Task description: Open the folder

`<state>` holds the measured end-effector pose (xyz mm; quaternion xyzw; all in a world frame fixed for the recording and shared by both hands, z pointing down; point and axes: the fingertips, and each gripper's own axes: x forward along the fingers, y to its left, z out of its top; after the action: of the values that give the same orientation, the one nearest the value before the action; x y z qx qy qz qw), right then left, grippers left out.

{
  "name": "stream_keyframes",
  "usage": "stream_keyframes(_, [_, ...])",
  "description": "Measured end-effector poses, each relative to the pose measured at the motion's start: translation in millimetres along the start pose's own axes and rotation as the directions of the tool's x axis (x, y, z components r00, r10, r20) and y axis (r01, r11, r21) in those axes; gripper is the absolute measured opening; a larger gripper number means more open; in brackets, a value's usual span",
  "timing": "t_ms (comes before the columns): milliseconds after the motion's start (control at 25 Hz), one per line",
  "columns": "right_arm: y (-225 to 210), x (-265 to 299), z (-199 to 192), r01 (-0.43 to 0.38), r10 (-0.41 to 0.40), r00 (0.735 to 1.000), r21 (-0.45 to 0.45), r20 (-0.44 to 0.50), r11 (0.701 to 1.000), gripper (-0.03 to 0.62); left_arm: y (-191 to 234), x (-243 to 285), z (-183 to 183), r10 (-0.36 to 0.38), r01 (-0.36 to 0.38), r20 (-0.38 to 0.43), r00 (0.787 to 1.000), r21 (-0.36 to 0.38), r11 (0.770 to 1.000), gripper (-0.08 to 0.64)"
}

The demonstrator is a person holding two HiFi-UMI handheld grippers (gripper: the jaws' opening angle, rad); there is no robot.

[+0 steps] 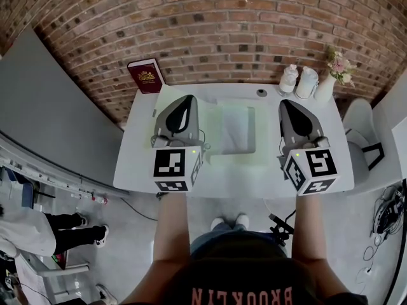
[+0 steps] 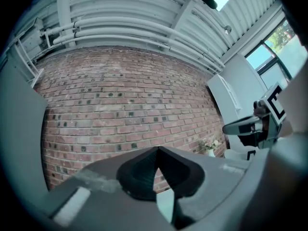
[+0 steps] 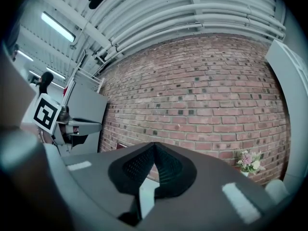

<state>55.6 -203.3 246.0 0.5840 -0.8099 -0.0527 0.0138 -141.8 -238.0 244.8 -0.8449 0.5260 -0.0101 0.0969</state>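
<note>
Left gripper (image 1: 188,98), right gripper (image 1: 285,103) — both closed, folder (image 1: 236,129) between

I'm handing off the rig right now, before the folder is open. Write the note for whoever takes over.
Left hand-held gripper: jaws shut, nothing between them, held level over the left part of the table.
Right hand-held gripper: jaws shut, empty, held level over the right part.
Folder: pale, lying flat mid-table between the two grippers; neither touches it.
Done: nothing that shows; the folder looks closed.
Left: lower a gripper to the folder's edge, grip the cover, and swing it open.
</note>
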Motion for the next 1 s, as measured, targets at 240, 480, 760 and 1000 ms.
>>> stream_keyframes(240, [2.0,-2.4,24.2,0.031,-0.029,0.999,-0.036,0.046,0.999,-0.003,1.4,-4.0,24.8,-0.014,0.012,0.053,0.999,0.024,1.000,0.000])
stream_keyframes(480, [8.3,-4.3,32.0,0.031,-0.028,0.998,-0.068,0.055,0.997,-0.003,2.7,-9.4,31.2,-0.010,0.008,0.066,0.998,0.024,1.000,0.000])
stream_keyframes(760, [12.7,-8.5,34.1,0.034,-0.029,0.998,-0.085,0.063,0.996,-0.003,-2.3,-13.4,30.1,-0.019,0.017,0.059,0.998,0.031,0.999,0.000])
stream_keyframes(1000, [14.6,-10.8,38.2,0.045,-0.038,0.996,-0.092,0.077,0.995,-0.003,-0.8,-16.9,32.1,-0.017,0.014,0.063,0.998,0.036,0.999,0.000])
